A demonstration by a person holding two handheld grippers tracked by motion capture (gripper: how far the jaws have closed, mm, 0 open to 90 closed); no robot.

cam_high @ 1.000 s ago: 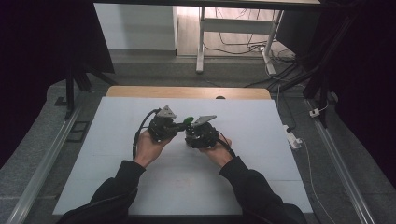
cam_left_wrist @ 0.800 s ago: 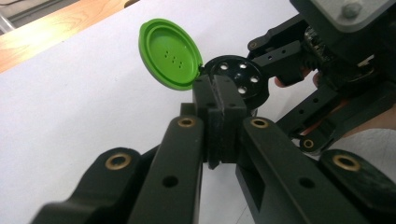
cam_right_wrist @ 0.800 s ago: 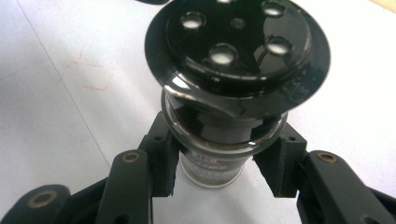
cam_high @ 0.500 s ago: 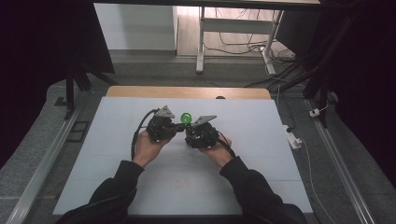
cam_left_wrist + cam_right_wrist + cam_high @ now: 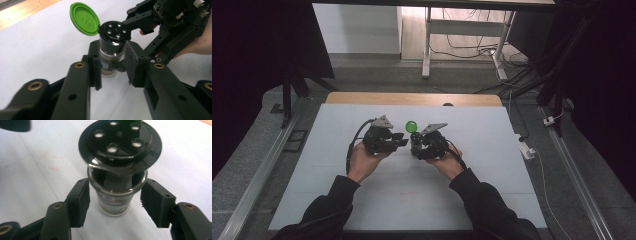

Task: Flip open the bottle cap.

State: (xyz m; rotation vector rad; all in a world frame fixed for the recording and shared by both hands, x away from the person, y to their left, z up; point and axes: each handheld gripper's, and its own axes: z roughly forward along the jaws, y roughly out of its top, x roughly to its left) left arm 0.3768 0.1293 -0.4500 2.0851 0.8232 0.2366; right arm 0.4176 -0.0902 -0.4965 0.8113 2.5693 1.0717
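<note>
Hands meet at the middle of the white surface (image 5: 337,200). The left hand-held gripper (image 5: 398,142) has its jaws apart, flanking a small spice jar (image 5: 111,53) without clearly touching it. The jar stands upright between both tools, its green flip lid (image 5: 411,126) now swung fully up, where a second ago it showed only faintly; the black shaker top with its holes lies exposed. The right hand-held gripper (image 5: 113,206) has its jaws spread on either side of the glass, pads just clear. Opening looks done; the jar seems ready for lifting or shaking.
</note>
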